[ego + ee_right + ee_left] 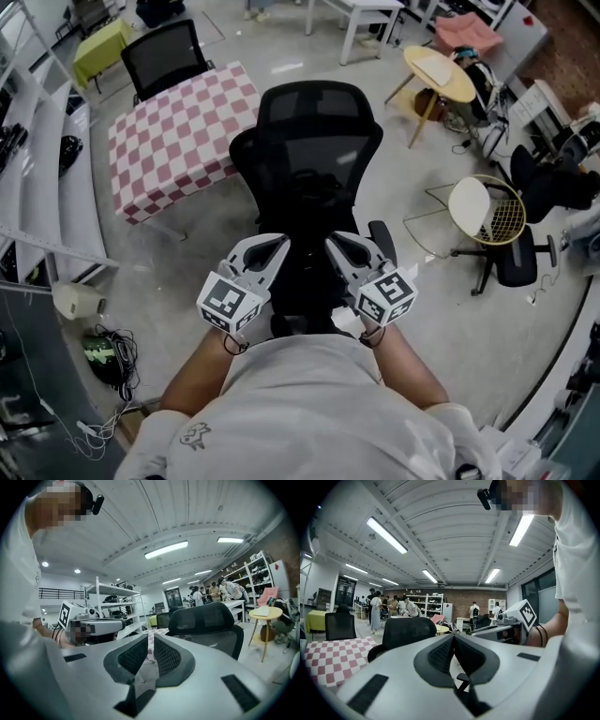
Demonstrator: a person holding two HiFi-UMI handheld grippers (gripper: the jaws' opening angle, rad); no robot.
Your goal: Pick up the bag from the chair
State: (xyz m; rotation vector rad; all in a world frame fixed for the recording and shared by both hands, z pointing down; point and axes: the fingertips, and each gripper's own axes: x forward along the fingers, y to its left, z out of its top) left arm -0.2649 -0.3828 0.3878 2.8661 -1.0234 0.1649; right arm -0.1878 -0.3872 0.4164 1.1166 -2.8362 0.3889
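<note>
A black office chair fills the centre of the head view. Its backrest and headrest are curved open mesh and its armrest pad is smooth. Its seat lies in shadow at the lower centre, one dark mass. The bag cannot be told apart from it there, black on black.

The left gripper and the right gripper sit side by side over the seat's front, each a pale grey shell with a black-and-white marker cube. In the left gripper view the left gripper's ribbed dark pads meet at the tips, with nothing between them. In the right gripper view the right gripper's pads stand together with only a thin slit, also empty.

At upper left a table under a pink-and-white checked cloth stands just beside the chair. A second black chair stands behind it. White shelving runs down the left edge, and tangled cables lie on the glossy floor below it. At upper right is a round pale wooden table. At right is a wire-frame chair with a round white seat.
</note>
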